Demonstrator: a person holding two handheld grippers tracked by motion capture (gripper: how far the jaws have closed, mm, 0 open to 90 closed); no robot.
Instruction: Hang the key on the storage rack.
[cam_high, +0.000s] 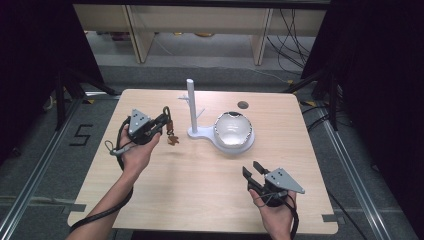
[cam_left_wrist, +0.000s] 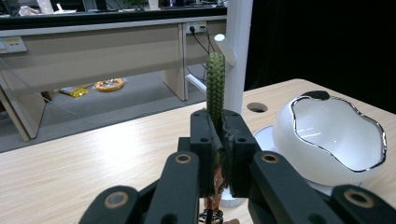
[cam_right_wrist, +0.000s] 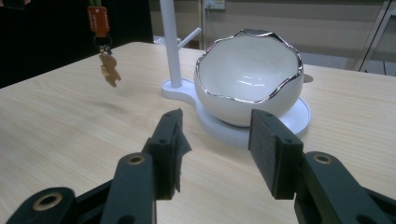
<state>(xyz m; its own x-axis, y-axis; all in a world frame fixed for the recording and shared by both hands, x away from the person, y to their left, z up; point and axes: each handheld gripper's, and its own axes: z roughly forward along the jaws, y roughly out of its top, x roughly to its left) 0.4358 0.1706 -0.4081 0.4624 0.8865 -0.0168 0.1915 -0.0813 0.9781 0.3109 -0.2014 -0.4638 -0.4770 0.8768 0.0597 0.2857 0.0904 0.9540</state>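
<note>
My left gripper (cam_high: 164, 121) hovers left of the white stand (cam_high: 192, 107) and is shut on a green braided cord loop (cam_left_wrist: 215, 86). An orange tag and brass keys (cam_high: 173, 138) dangle from the cord above the table. In the left gripper view the cord rises from between the closed jaws, just in front of the stand's pole (cam_left_wrist: 239, 51) and its peg. A white egg-shaped bowl (cam_high: 233, 129) with a silver rim sits on the stand's round base. My right gripper (cam_high: 252, 170) stands open near the front right of the table. It faces the bowl (cam_right_wrist: 250, 79), with nothing between its pads.
The light wooden table (cam_high: 200, 195) has a small round hole (cam_high: 243, 105) behind the bowl. Beyond its far edge are the floor, desk legs and loose cables. Dark curtains flank both sides.
</note>
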